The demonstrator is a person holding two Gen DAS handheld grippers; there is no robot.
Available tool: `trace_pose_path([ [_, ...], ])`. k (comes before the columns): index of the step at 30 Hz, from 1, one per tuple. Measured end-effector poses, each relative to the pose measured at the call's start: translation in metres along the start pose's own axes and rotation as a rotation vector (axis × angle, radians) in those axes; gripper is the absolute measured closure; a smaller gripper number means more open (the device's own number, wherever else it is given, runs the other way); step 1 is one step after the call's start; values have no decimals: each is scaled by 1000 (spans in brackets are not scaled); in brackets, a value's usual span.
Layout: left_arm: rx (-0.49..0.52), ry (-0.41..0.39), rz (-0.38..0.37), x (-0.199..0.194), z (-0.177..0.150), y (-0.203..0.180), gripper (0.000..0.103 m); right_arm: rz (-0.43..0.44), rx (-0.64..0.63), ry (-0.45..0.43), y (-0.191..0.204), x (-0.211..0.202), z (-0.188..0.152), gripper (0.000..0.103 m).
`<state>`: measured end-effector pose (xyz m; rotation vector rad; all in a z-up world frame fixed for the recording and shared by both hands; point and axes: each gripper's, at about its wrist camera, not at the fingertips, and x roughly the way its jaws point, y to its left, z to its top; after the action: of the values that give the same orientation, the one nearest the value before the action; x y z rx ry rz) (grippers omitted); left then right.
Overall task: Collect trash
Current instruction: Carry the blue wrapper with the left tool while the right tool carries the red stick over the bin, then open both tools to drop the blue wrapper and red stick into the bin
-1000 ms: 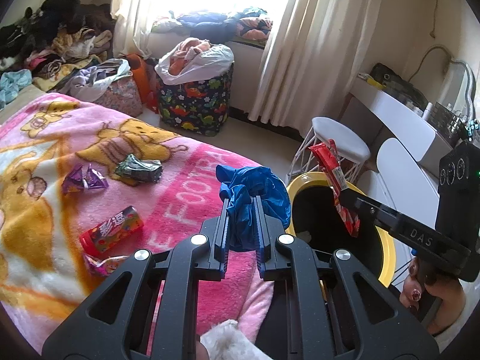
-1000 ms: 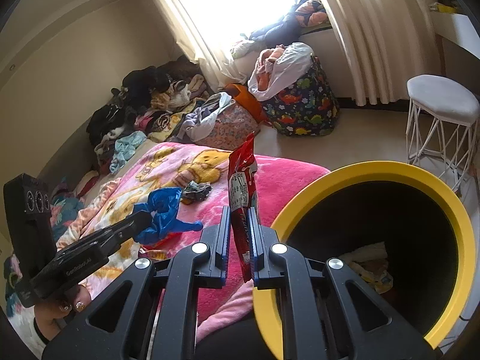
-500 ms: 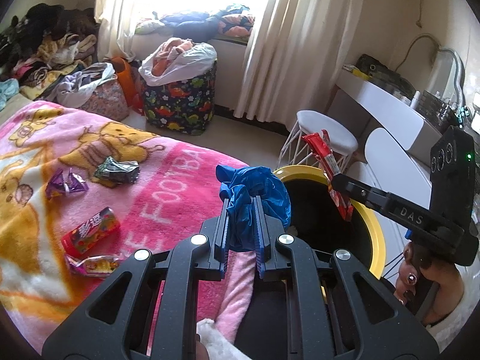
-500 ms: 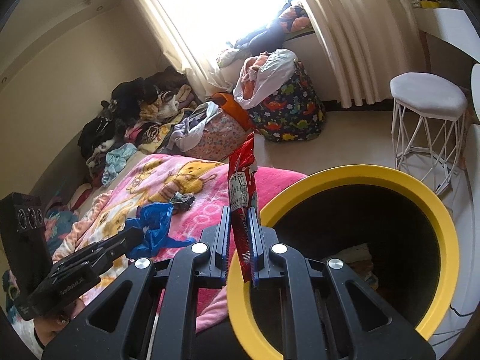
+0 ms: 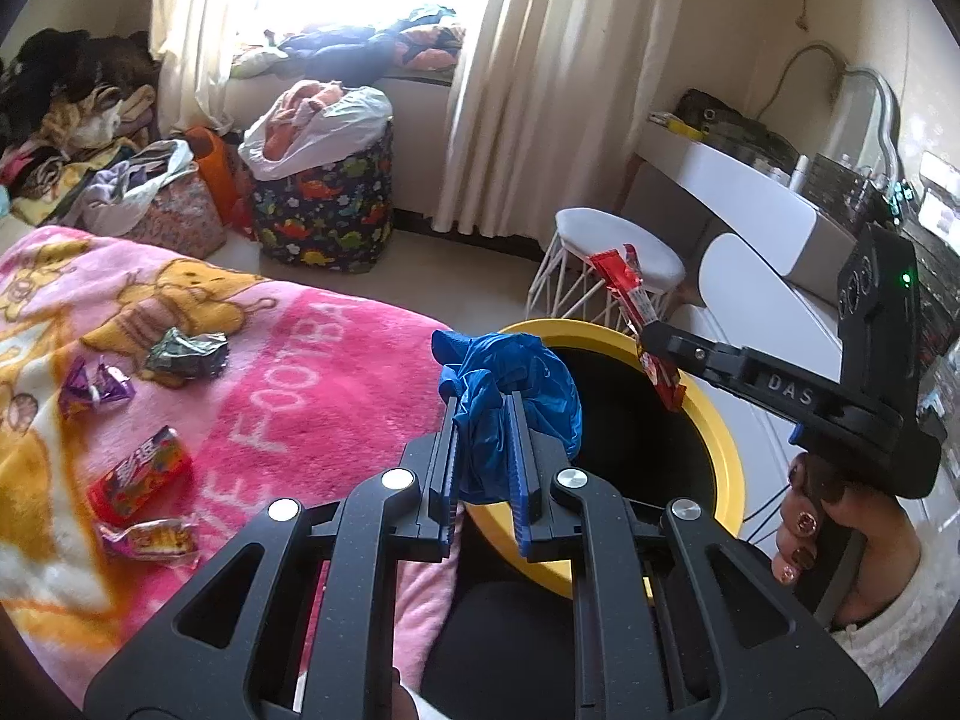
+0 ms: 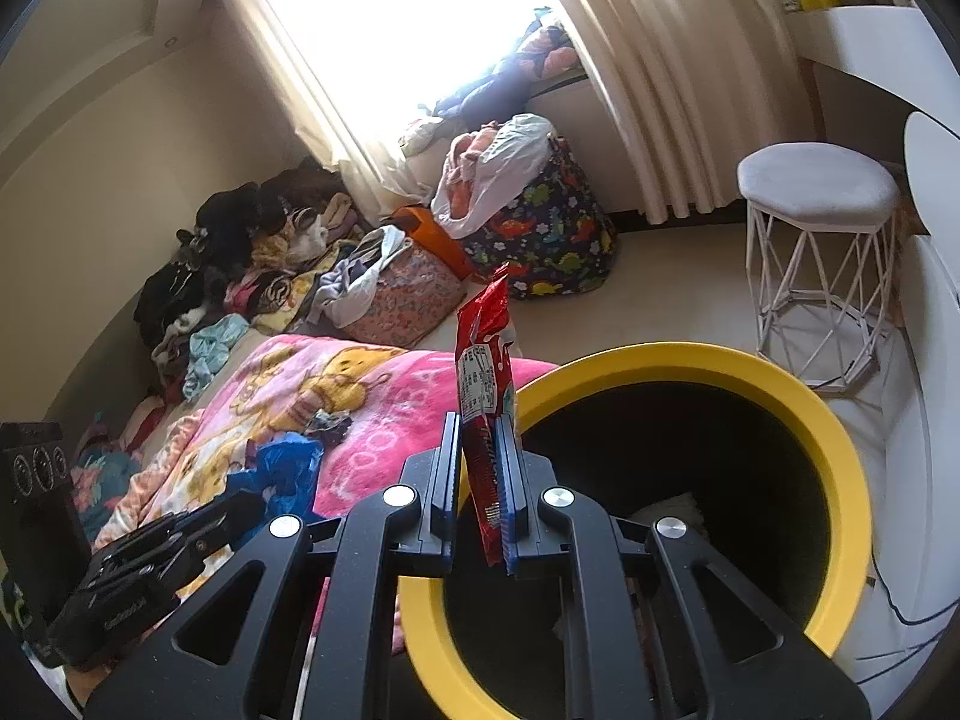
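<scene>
Beside the bed: one pink cartoon blanket (image 5: 288, 360), one yellow-rimmed bin (image 6: 840, 450) with a black inside, its rim just past the blanket's edge. One white wire stool (image 6: 819, 228) stood beyond it. Two grippers, both mine. My left gripper (image 5: 483, 438) was clamped tight on one crumpled blue plastic bag (image 5: 510, 384), at the bin's near rim. My right gripper (image 6: 483, 474) was pinched on one red snack wrapper (image 6: 483, 372), standing upright over the bin's mouth. Four pieces lay on the blanket: one red candy pack (image 5: 141, 474), one silver wrapper (image 5: 189, 351), one purple wrapper (image 5: 93, 387), one clear wrapper (image 5: 153, 540).
</scene>
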<state>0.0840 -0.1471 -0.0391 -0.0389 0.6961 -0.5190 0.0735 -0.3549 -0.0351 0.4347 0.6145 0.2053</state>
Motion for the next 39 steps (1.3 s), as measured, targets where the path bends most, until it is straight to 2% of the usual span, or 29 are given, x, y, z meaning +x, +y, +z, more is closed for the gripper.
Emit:
trace_pose_path([
  [14, 59, 32, -39, 14, -7, -28, 94, -56, 64, -22, -33, -7, 2, 92],
  [39, 115, 125, -91, 60, -22, -52, 94, -132, 137, 25, -74, 6, -10, 92],
])
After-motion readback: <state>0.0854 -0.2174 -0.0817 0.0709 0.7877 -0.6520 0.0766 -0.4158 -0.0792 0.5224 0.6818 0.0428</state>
